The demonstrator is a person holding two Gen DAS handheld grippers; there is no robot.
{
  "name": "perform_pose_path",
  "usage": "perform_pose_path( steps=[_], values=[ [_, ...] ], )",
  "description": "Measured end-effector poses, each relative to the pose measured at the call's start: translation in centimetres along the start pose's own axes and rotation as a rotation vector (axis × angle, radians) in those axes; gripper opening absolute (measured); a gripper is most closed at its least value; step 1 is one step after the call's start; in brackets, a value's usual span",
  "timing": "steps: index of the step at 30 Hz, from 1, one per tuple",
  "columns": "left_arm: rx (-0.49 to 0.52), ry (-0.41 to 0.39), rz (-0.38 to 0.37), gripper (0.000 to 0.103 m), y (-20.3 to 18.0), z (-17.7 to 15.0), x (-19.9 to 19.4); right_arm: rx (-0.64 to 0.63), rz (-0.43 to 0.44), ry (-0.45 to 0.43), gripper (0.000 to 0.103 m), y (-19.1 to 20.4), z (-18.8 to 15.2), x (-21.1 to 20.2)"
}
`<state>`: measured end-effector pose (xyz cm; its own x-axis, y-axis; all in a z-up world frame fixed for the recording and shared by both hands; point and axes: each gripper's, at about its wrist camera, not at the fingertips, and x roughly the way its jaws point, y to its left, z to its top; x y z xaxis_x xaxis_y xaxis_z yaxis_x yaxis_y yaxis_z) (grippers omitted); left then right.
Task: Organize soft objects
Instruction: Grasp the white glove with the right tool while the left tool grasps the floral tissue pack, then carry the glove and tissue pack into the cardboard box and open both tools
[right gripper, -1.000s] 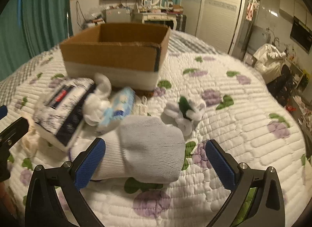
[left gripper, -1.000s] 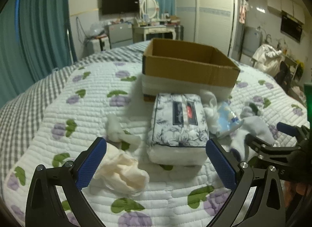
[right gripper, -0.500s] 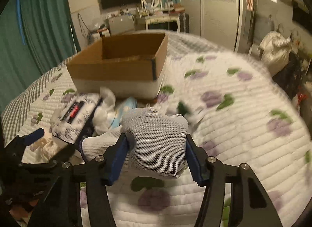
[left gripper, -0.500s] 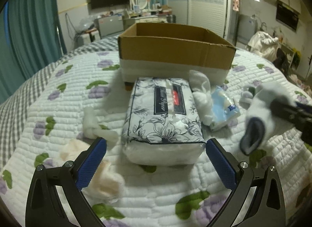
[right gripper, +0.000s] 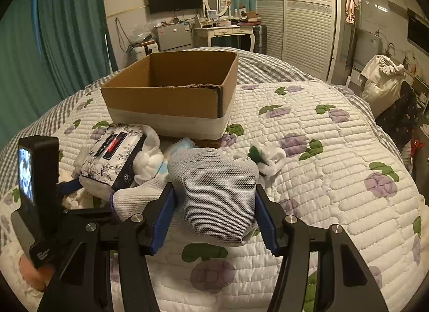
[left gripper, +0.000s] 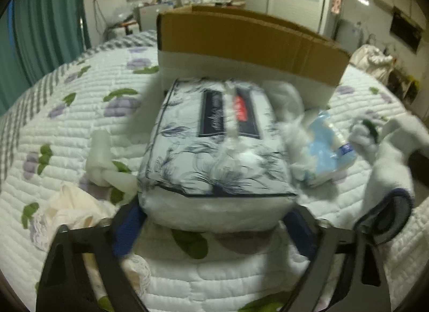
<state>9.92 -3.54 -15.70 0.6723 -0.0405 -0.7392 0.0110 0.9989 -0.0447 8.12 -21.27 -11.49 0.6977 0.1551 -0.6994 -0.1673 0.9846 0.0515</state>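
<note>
A floral tissue pack [left gripper: 219,151] lies on the quilted bed [left gripper: 80,113] in front of an open cardboard box [left gripper: 249,41]. My left gripper [left gripper: 214,231] straddles the pack's near end; its jaws are closing, with the pack between the blue pads, and the blur hides any contact. My right gripper [right gripper: 214,215] is shut on a grey-and-white sock [right gripper: 214,191], lifted off the quilt. That sock [left gripper: 386,191] hangs at the right of the left wrist view. The box [right gripper: 166,100] looks empty inside, and the tissue pack [right gripper: 112,153] lies left of the sock.
Beside the pack lie a light blue wipes packet [left gripper: 324,148], a white knotted cloth [left gripper: 102,156] and a cream cloth [left gripper: 72,204]. A white rolled sock with green [right gripper: 265,153] sits right of the box. Curtains, a dresser and wardrobes ring the bed.
My left gripper moved forward and down onto the tissue pack and its jaws narrowed. My right gripper closed on the sock and lifted it slightly.
</note>
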Motion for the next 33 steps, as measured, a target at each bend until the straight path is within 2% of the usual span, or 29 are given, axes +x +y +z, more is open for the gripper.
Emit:
perform_pose_path(
  steps=[8, 12, 16, 21, 24, 27, 30, 33],
  values=[
    [0.04, -0.104, -0.038, 0.082, -0.5, 0.1, -4.8, 0.011, 0.017, -0.02, 0.057, -0.3, 0.0, -0.9],
    [0.028, -0.166, -0.069, 0.082, -0.3, 1.2, -8.6, 0.008, 0.036, -0.086, 0.057, 0.0, 1.0, -3.8],
    [0.031, -0.23, -0.093, 0.082, 0.1, 3.7, -12.3, -0.011, 0.048, -0.171, 0.057, 0.4, 3.4, -7.1],
    [0.056, -0.31, -0.084, 0.082, 0.6, 8.3, -15.0, -0.107, 0.073, -0.256, 0.057, 1.6, 8.8, -9.9],
    [0.062, -0.337, -0.07, 0.082, 0.9, 10.9, -14.6, -0.18, 0.061, -0.271, 0.057, 2.5, 12.6, -9.2],
    [0.075, -0.336, -0.045, 0.082, 0.7, 13.9, -12.5, -0.223, 0.056, -0.263, 0.057, 3.2, 16.4, -6.6],
    [0.086, -0.308, -0.026, 0.082, 0.5, 16.8, -8.6, -0.229, 0.073, -0.224, 0.057, 3.2, 19.6, -2.4],
    [0.108, -0.283, -0.006, 0.082, 0.1, 18.4, -5.2, -0.208, 0.079, -0.197, 0.056, 2.4, 21.7, 2.5]
  ],
)
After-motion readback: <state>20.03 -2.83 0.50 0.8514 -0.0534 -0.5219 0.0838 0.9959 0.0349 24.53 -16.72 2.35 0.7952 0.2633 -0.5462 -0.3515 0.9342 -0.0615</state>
